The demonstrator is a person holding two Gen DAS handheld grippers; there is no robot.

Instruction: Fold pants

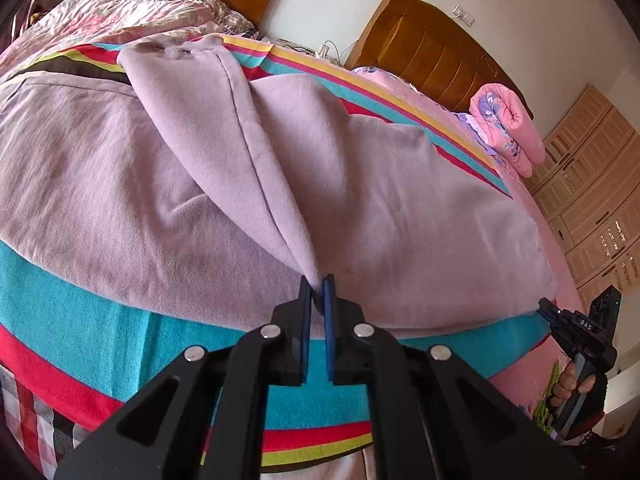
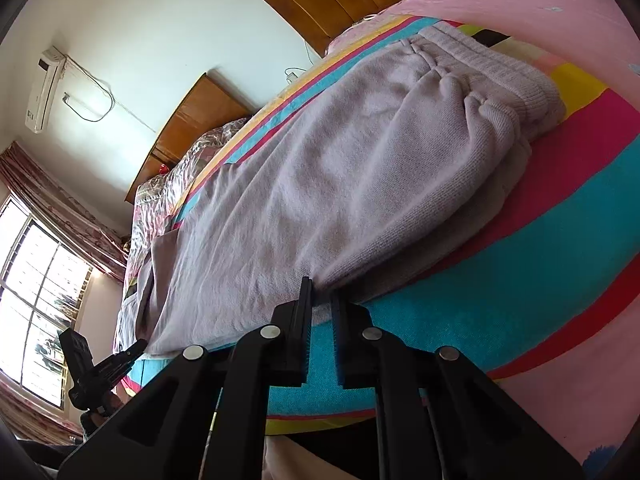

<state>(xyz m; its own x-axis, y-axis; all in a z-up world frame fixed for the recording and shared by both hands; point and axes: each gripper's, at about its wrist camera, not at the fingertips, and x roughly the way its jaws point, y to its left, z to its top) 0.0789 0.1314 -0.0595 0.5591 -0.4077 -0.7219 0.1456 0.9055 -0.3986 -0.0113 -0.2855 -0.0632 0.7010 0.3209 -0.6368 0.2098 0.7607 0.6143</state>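
Lilac fleece pants [image 1: 192, 184] lie spread on a striped blanket [image 1: 80, 320] on the bed. My left gripper [image 1: 319, 286] is shut on a raised ridge of the pants' near edge. In the right wrist view the pants [image 2: 320, 184] run away from me, with the ribbed waistband [image 2: 500, 68] at the far right. My right gripper [image 2: 322, 298] pinches the near edge of the pants fabric between its fingers. Each gripper shows in the other's view, the right one [image 1: 546, 309] at the pants' right corner, the left one [image 2: 138, 348] at the far left end.
Wooden headboards [image 1: 432, 48] stand against the wall. A rolled pink quilt [image 1: 508, 128] lies at the head of the bed, a floral quilt [image 1: 132, 8] at the far left. Cabinets [image 1: 592, 200] stand to the right. A window [image 2: 36, 296] is at left.
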